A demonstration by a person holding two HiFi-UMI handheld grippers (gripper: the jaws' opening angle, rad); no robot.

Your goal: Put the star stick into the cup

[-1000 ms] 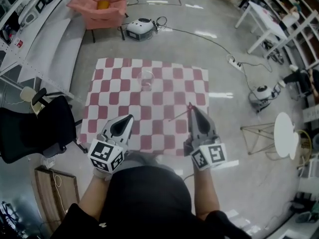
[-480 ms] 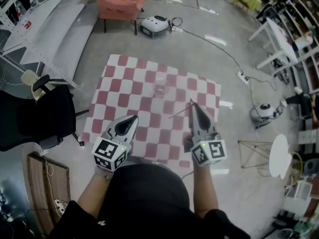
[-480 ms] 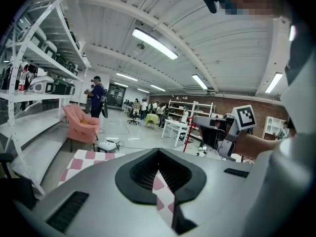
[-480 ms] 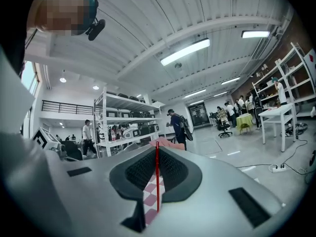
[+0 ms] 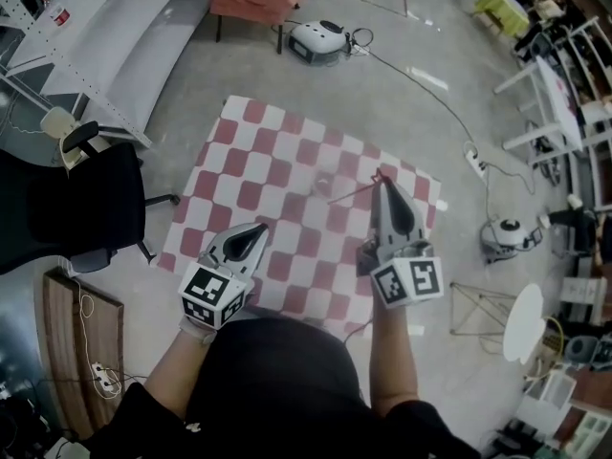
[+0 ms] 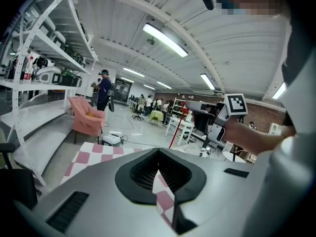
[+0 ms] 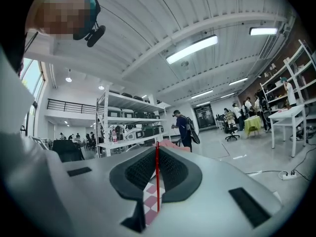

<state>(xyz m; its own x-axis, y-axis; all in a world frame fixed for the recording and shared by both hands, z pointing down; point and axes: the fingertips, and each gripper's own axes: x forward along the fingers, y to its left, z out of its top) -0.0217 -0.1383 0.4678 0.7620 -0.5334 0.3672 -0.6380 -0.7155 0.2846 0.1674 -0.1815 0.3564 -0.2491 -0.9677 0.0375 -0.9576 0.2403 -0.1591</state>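
right gripper (image 5: 382, 182) has pushed further out over the checkered mat (image 5: 251, 161), carrying the star stick (image 5: 352, 191) nearer the cup (image 5: 322, 184)
its jaws pinch the thin red stick just below the star, and the shaft slants down with its lower end close to the clear cup, which stands on the mat; left gripper (image 5: 256, 231) hangs over the mat's near part, well apart from the cup, jaws pressed together with nothing between them
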